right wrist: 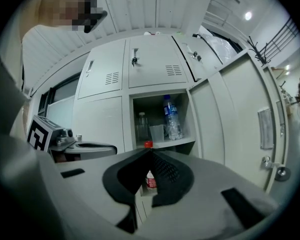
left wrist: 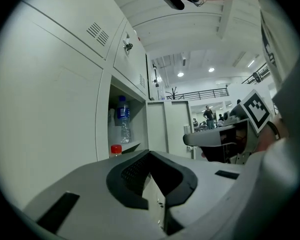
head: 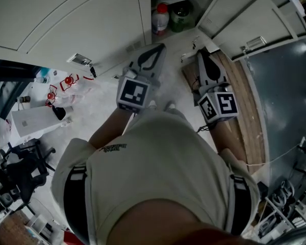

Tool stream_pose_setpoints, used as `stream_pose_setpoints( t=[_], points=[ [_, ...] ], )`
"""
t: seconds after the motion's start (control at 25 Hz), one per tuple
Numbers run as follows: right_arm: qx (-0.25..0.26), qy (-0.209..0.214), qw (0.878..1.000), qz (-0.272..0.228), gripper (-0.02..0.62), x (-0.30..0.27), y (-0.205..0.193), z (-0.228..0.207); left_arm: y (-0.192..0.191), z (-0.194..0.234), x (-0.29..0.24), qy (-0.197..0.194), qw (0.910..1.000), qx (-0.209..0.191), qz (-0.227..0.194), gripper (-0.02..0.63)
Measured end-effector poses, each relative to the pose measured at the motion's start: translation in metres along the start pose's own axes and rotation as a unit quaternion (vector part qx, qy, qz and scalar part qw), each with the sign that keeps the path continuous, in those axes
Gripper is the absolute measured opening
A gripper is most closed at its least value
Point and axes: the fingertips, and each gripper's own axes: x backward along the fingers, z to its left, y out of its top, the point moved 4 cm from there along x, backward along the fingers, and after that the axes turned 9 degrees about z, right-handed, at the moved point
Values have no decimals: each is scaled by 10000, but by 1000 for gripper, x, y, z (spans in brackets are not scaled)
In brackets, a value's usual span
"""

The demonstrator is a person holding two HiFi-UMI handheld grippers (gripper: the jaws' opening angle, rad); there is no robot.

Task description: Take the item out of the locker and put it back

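left gripper (head: 154, 47): closed, jaw tips meeting, gripping nothing; it is pointing roughly level at the open locker (right wrist: 155, 101) and is hanging well short of its opening.
red-capped bottle (head: 160, 18): judged the likely item, though the task is not naming one; it is standing upright in the lower compartment, below the shelf (right wrist: 175, 144), with its long axis running vertical.
bearing from left gripper: in the left gripper view the bottle (left wrist: 116, 150) is showing to the left of the jaw line, so this gripper (left wrist: 150, 153) is aiming past it.
green container (head: 181, 15): standing just beside the bottle, on its right.
water bottle (right wrist: 172, 116): standing upright on the shelf above, not in the line of approach.
right gripper (head: 200, 50): closed, jaws together, empty; in the right gripper view the bottle (right wrist: 150, 179) is showing straight through the loop of the jaws (right wrist: 149, 151), dead ahead.
door (head: 234, 14): standing swung open at the right, apart from the right gripper.
governing relation: the bottle is lying ahead of both grippers; the right one is lining up better. the jaws are needing to open before any side grasp across the upright body.
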Motion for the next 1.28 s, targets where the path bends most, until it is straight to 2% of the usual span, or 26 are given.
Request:
stream_pose_setpoints(
  t=[0.52,0.64,0.76,0.96,1.04,1.12,1.16,1.2,1.28],
  points=[
    [14,247,9996,126,17,-8,-4,-19,-4,-8,-13,305,9993,140,147,12],
    [-9,286,9995,161,80,-12,-6,-23,-6,-9,-15,370,9990,158,184,14],
    [-4,290,9994,212,175,-18,-9,-28,-8,-8,-19,427,9987,196,217,12],
    [41,153,9995,258,299,-37,-9,-42,-10,-3,-29,535,9980,189,270,14],
    [64,101,9995,294,325,-47,-9,-48,-10,1,-33,608,9976,176,290,12],
    [51,105,9993,359,325,-58,-10,-53,-11,6,-38,706,9969,178,298,14],
    [14,141,9991,396,339,-65,-11,-54,-13,9,-40,755,9965,198,300,12],
    [-41,191,9989,430,380,-72,-12,-54,-14,12,-43,800,9961,231,300,14],
    [-116,251,9985,464,399,-84,-12,-55,-19,19,-49,877,9952,296,307,14]
  ],
)
